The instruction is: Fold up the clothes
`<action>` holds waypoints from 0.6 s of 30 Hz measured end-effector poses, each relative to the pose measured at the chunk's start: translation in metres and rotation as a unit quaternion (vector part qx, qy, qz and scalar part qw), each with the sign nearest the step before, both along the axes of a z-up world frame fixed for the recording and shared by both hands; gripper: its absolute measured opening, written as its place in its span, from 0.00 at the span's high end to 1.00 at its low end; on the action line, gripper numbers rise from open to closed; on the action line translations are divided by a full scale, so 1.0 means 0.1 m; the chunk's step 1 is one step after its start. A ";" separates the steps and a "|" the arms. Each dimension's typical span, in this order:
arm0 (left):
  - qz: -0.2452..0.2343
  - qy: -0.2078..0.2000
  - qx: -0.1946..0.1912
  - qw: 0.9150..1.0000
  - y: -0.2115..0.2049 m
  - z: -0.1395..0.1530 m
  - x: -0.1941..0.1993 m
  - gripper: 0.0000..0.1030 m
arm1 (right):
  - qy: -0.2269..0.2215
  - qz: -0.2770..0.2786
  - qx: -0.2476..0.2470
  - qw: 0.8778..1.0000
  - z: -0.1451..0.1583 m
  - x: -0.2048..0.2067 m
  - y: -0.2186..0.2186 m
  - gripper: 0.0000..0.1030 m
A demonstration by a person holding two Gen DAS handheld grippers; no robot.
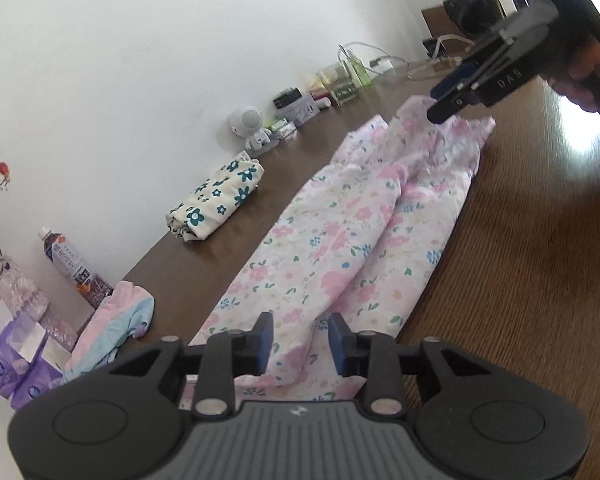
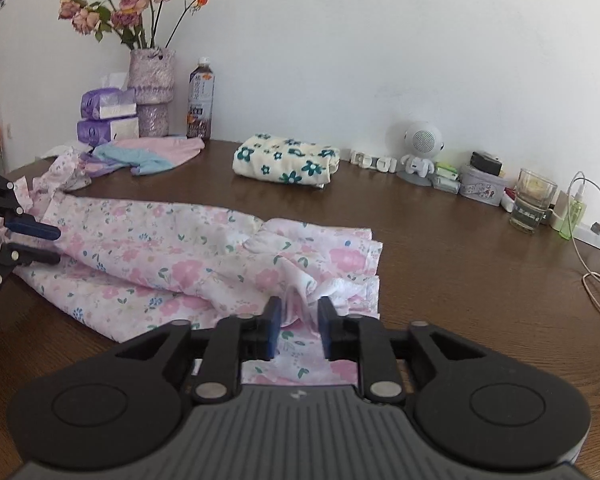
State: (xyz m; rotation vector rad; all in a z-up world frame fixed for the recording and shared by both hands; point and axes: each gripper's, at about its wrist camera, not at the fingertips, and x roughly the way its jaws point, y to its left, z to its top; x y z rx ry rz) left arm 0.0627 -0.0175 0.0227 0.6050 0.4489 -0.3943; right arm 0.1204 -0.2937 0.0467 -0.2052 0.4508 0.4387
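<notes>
Three garments lie on the brown surface (image 2: 440, 248): one pink floral garment (image 2: 188, 256) spread long in the middle, one folded cream cloth with teal flowers (image 2: 286, 162) near the wall, and one pink-and-blue piece (image 2: 148, 156) by two purple tissue packs (image 2: 108, 116). The left tool (image 1: 300, 344) and right tool (image 2: 299, 328) each stand partly open at opposite ends of the floral garment, cloth bunched between their pads, not visibly pinched.
</notes>
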 end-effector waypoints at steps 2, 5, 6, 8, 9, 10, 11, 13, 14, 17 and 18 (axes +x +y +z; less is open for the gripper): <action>0.007 0.001 -0.049 0.999 0.09 0.14 -0.02 0.68 | -0.018 0.000 0.019 1.000 0.10 -0.08 -0.04 0.60; 0.031 0.006 -0.123 0.992 0.17 0.29 0.06 0.67 | -0.035 0.013 0.046 0.998 0.24 -0.13 0.03 0.60; 0.041 0.009 -0.134 0.990 0.17 0.30 0.11 0.68 | -0.039 0.019 0.054 0.998 0.29 -0.13 0.08 0.60; 0.053 0.023 -0.141 0.988 0.14 0.26 0.22 0.70 | -0.037 0.031 0.053 0.997 0.30 -0.08 0.25 0.60; 0.055 0.033 -0.142 0.988 0.12 0.23 0.27 0.72 | -0.033 0.036 0.049 0.998 0.28 -0.03 0.34 0.60; 0.055 0.047 -0.141 0.987 0.11 0.19 0.32 0.76 | -0.024 0.042 0.045 0.998 0.25 0.02 0.44 0.61; 0.057 0.058 -0.139 0.987 0.10 0.14 0.36 0.80 | -0.014 0.049 0.040 0.998 0.21 0.07 0.54 0.65; 0.063 0.073 -0.135 0.986 0.10 0.06 0.41 0.80 | 0.008 0.052 0.029 0.998 0.09 0.15 0.69 0.70; 0.068 0.078 -0.133 0.986 0.11 0.03 0.42 0.80 | 0.018 0.052 0.023 0.998 0.03 0.19 0.76 0.70; 0.077 0.094 -0.140 0.983 0.17 -0.07 0.47 0.79 | 0.042 0.035 0.008 0.998 -0.12 0.27 0.81 0.70; 0.079 0.099 -0.143 0.982 0.19 -0.09 0.48 0.79 | 0.047 0.027 0.005 0.999 -0.16 0.29 0.79 0.70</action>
